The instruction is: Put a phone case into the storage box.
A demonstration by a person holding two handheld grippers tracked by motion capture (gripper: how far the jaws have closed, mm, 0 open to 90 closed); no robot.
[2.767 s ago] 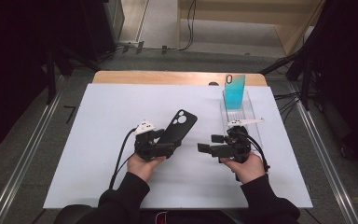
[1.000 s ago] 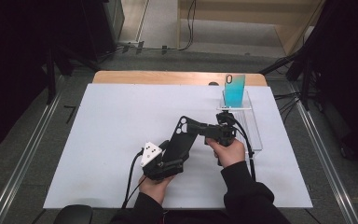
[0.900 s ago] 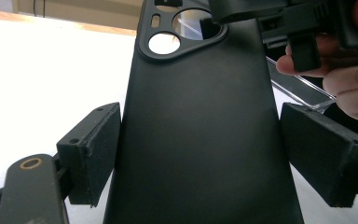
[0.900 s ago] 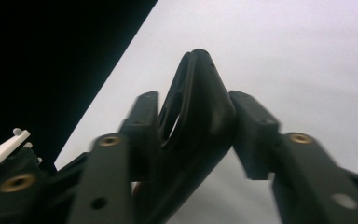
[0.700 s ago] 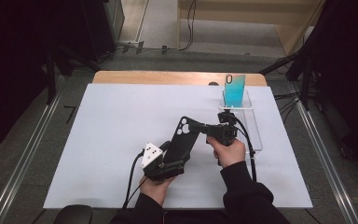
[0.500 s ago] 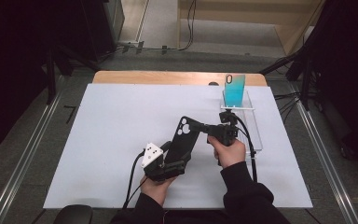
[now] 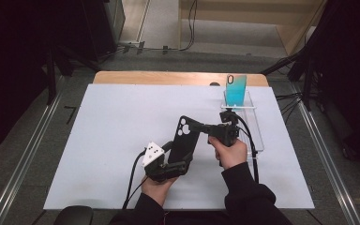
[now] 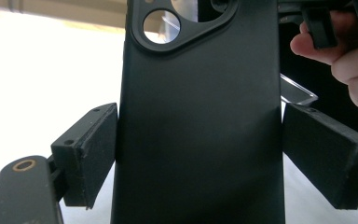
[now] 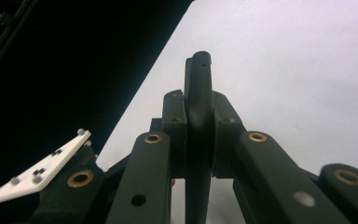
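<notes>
phone case is matte black, a flat slab with rounded corners and a raised camera cutout near its far end; the surface reads smooth and soft-touch, no marks; it sits tilted, lifted off the white table, held between both grippers.

left gripper has the case's near end between its fingers; in the left gripper view the case spans the full gap, each long edge against a black pad, so the jaws are clamped across its width; pads are blocky, flat-faced, with small screw holes; grey three-cornered plate on top of that gripper.

right gripper comes in from the side near the case's camera end; in the right gripper view its jaws have just been closing and now pinch the case's thin edge between both fingers, clamped on its thickness; edge profile is rounded, with a small cutout at the tip; brass pivots on the black linkage arms.

beyond the right gripper's fingers: clear acrylic rack, long and narrow, transparent walls; standing upright at its far end is a teal phone case, glossy, oval camera hole at the top; well apart from the black case.
</notes>
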